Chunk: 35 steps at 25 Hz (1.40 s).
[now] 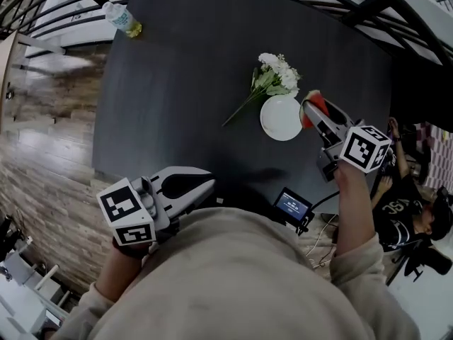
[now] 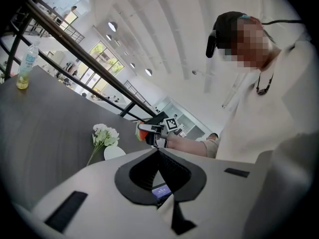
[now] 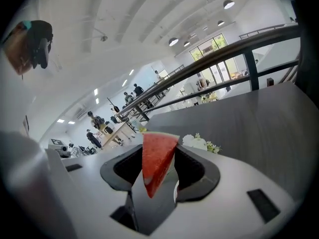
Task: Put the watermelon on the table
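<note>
Closest to the person's body, the left gripper [image 1: 207, 184] is held low over the near edge of the table [image 1: 184, 83]. Its marker cube [image 1: 129, 212] faces up. Its jaws are closed tip to tip with nothing between them. Just past those tips, a small screen [image 1: 292, 205] glows at the table's near edge.

Further out on the person's right, the right gripper [image 1: 310, 109] reaches over the table from a sleeved arm and is clenched on the watermelon slice [image 1: 318, 99]. In the right gripper view the red wedge stands upright between the two jaws, which press on its flat sides. The pale rind edge is uppermost and sticks out past the jaw tips, and the pointed end hangs down into the gap behind them. From above, the slice sits just beside the right rim of the white plate [image 1: 281, 117], at or slightly over its edge. I cannot tell whether it touches the tabletop.

The plate lies flat on the dark surface. A bunch of white flowers [image 1: 277, 73] lies just beyond it, blooms near the plate's far rim and stems trailing off to the left.

Well apart from all this, at the far left corner, a plastic bottle [image 1: 122, 18] stands upright with yellowish liquid at the bottom. Off the table's right side, a seated person [image 1: 410, 204] is visible.
</note>
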Motion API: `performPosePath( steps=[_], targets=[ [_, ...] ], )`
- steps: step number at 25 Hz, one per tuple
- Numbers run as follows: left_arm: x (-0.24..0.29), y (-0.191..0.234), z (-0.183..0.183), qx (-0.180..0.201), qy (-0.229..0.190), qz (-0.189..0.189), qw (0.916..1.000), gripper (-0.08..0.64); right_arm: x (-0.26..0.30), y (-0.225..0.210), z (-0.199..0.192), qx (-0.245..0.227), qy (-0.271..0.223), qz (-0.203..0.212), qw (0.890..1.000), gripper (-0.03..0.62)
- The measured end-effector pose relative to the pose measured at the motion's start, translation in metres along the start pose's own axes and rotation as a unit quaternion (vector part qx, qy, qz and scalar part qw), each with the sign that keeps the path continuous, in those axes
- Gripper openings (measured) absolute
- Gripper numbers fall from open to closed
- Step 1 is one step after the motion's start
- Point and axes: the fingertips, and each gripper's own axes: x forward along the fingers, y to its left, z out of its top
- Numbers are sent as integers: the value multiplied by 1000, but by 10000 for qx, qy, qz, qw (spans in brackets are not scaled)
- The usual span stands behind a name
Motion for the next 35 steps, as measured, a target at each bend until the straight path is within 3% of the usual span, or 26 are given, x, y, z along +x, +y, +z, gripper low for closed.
performPosePath(
  steps=[6,10,20,27,35],
  targets=[
    [-6,8,-3,-141,-151,158,9997,6,35,-38,-38,-207,683,-452,9964,206],
    [-5,10,-3,-173,-273,160,9994,6,53,-64,-71,-359,1242,-752,9888,206],
    [-18,11,-12,-303,-439,327,9980,8,80,-99,-113,-564,2060,-1378,9672,206],
    [-30,11,-12,-303,-545,440,9971,6,92,-100,-128,-730,2415,-1471,9564,202],
    [-36,11,-17,-308,-527,475,9970,6,98,-98,-136,-749,2497,-1528,9533,201]
  ],
)
